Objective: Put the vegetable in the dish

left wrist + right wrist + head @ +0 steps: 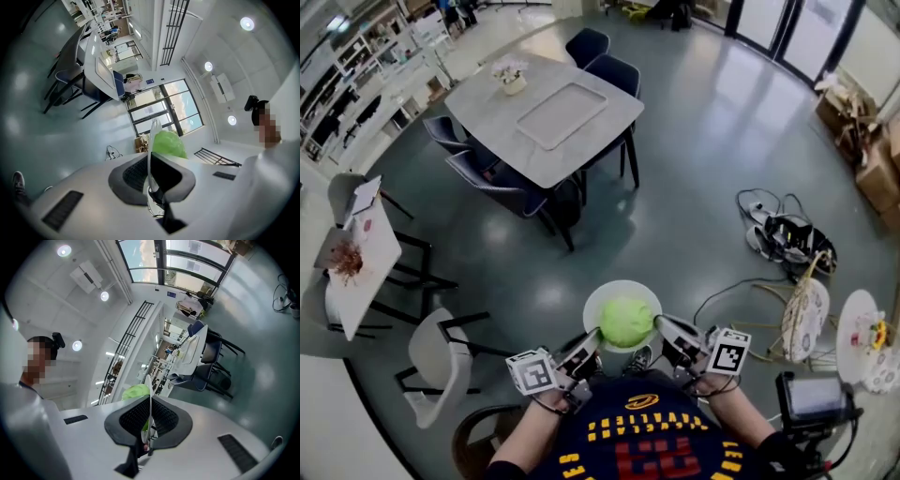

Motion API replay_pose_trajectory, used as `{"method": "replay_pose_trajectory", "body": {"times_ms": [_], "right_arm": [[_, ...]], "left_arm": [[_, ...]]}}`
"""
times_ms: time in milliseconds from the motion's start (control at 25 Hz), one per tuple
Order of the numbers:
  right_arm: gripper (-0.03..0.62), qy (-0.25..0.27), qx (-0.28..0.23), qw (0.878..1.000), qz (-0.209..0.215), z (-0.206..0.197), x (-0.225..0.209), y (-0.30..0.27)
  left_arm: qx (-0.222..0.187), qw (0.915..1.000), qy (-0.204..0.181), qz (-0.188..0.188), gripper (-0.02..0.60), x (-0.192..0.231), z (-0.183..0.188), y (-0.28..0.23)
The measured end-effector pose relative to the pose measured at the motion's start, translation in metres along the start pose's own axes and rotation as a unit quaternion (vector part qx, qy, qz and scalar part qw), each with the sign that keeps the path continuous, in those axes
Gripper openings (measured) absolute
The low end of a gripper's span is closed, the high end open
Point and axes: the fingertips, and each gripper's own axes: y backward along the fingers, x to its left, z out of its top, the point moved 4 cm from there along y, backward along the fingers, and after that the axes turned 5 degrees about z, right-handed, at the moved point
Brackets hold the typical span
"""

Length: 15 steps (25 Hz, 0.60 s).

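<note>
With left gripper and right gripper clamped on the plate rim (held mid-air), any tilt could roll the cabbage off.

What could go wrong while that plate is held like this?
The plate is pinched only at its rim by the left gripper and right gripper above a hard floor; a slip would drop it. The round green vegetable sits loose and could roll off if the plate tilts.
</note>
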Motion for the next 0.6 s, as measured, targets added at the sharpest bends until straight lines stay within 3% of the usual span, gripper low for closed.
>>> {"method": "replay_pose_trajectory", "body": {"times_ms": [280,440,600], "right_arm": [[0.014,-0.023,0.012,1.0,0.001,0.007,-0.01,0.028],[0.014,-0.031,0.027,0.999,0.012,0.011,-0.018,0.023],[0.014,-0.04,0.04,0.998,0.014,0.012,-0.02,0.02]], "left_arm": [[-0.009,0.9969,0.065,0.044,0.011,0.004,-0.033,-0.012],[-0.03,0.9976,0.045,0.042,0.011,0.002,-0.032,-0.016],[-0.046,0.9939,0.094,0.036,0.011,0.002,-0.038,-0.016]]}}
